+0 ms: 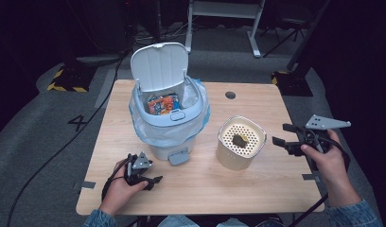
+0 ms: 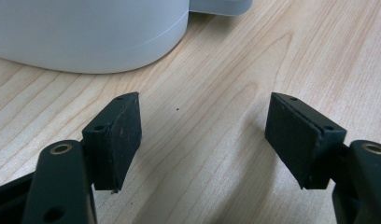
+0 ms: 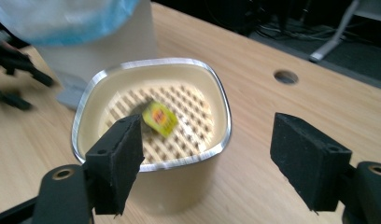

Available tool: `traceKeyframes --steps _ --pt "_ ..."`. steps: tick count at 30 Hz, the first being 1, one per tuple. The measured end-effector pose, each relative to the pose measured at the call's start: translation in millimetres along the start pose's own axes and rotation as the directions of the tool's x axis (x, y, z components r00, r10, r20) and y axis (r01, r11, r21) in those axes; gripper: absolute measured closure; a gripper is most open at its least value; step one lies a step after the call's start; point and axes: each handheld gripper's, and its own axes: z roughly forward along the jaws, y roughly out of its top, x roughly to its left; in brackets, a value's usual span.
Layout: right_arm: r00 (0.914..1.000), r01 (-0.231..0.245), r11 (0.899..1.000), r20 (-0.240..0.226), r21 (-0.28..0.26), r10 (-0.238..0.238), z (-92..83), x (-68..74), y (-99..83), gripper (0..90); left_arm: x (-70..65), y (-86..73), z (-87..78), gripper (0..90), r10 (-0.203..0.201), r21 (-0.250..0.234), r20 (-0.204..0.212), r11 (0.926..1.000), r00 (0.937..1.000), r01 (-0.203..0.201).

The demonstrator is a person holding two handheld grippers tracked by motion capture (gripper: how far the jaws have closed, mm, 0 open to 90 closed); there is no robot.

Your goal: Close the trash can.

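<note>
A cream container [image 1: 241, 142] with a perforated insert stands on the table right of centre, and a small yellow-green packet [image 3: 159, 118] lies on the insert [image 3: 188, 121]. My right gripper [image 1: 282, 135] hovers just right of the container, jaws apart with nothing between them. In the right gripper view the container [image 3: 153, 135] sits ahead of the left jaw. My left gripper [image 1: 151, 180] rests on the table near the front left, open and empty. A white pedal bin [image 1: 167, 111] with a raised lid and a blue liner holds orange packets [image 1: 162, 105].
The bin's base [image 2: 86, 37] stands just beyond my left gripper [image 2: 202, 135]. A round cable hole [image 1: 230, 95] is in the wooden table [image 1: 262, 184] behind the container. Dark floor, cables and a desk frame lie beyond the table's far edge.
</note>
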Motion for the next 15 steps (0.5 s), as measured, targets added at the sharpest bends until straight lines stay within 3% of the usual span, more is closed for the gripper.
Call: traceKeyframes --steps 15 --pt "0.9986 -0.048 0.995 0.025 0.084 0.046 13.4 1.8 -76.3 24.5 1.7 -2.6 -3.5 28.6 -0.011 0.007 -0.008 0.9999 0.9999 0.011"
